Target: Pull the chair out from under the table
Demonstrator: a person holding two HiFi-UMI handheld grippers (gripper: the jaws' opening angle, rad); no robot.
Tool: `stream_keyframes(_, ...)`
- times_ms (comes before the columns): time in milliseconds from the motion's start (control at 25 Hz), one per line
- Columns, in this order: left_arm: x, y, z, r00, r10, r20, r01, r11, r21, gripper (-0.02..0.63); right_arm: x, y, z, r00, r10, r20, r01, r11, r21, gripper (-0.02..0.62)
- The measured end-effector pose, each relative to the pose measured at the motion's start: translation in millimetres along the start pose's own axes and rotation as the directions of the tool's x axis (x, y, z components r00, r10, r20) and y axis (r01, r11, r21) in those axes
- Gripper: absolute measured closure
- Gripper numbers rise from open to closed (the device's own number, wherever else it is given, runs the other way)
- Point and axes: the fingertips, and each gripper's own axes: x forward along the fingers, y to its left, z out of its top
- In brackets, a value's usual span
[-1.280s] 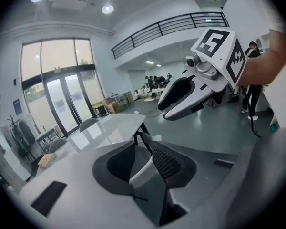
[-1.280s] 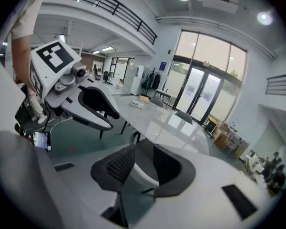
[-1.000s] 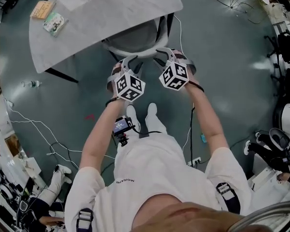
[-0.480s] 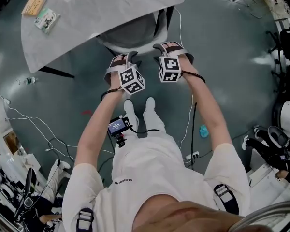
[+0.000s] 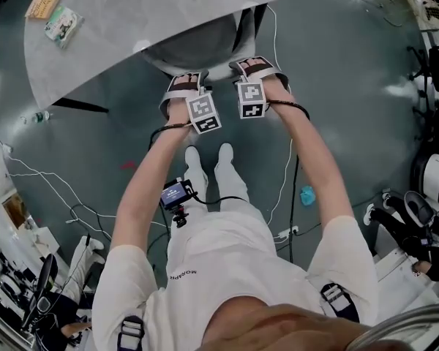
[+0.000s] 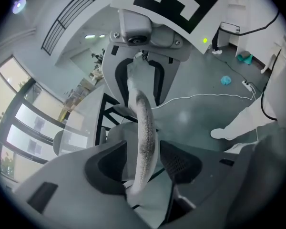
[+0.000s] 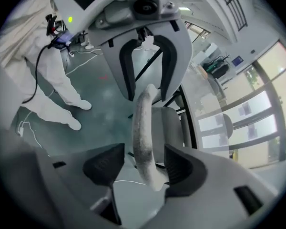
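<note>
Head view: desk (image 5: 132, 20) upper left; chair (image 5: 197, 46) tucked under its near edge, backrest toward the person.
Left gripper (image 5: 184, 86): fingers (image 6: 102, 168) opening, released; backrest rim (image 6: 145, 128) stood upright between them, pads clear of it.
Right gripper (image 5: 254, 68): just beside the left one; fingers opening, released, same rim between them, not clamped.
Floor (image 5: 351, 86): white cable (image 5: 273, 42) ran past the chair's right side.

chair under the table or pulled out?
Not pulled out. In the head view the table top covers the far part of the chair seat; only its near part and backrest show.
</note>
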Motion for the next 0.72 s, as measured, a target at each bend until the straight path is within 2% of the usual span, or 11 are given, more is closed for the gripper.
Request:
stream_keyframes(200, 15.9, -2.1, -5.3, 1.000, -0.007, -0.029, 0.008, 1.000, 0.027, 0.397, 18.7, 5.1, -4.3, 1.000, 0.010, -0.005, -0.010, 1.000, -0.001, 0.339)
stream_keyframes(360, 28.2, -0.2, -12.1, 0.998, 0.006, -0.065, -0.002, 0.998, 0.065, 0.397, 29.5, 0.6, -8.9, 0.999, -0.033, -0.029, 0.031, 0.999, -0.042, 0.352)
stream_keyframes(440, 32.3, -0.4, -14.2, 0.998, 0.001, -0.066, 0.003, 0.997, 0.071, 0.428, 33.4, -0.9, -9.4, 0.998, -0.043, -0.040, 0.040, 0.997, -0.064, 0.412)
stream_keyframes(480, 33.6, -2.6, -14.6, 0.998, -0.006, -0.066, 0.011, 0.997, 0.072, 0.476, 34.1, -1.7, -9.5, 0.998, -0.049, -0.044, 0.045, 0.996, -0.076, 0.456)
stream_keyframes(560, 35.0, -6.6, -15.0, 0.998, -0.008, -0.068, 0.013, 0.997, 0.072, 0.505, 35.2, -1.6, -9.4, 0.998, -0.048, -0.048, 0.044, 0.995, -0.093, 0.482)
stream_keyframes(720, 34.4, -8.5, -14.2, 0.997, -0.022, -0.078, 0.026, 0.998, 0.055, 0.517, 34.5, 0.4, -9.5, 0.999, -0.028, -0.040, 0.024, 0.995, -0.092, 0.499)
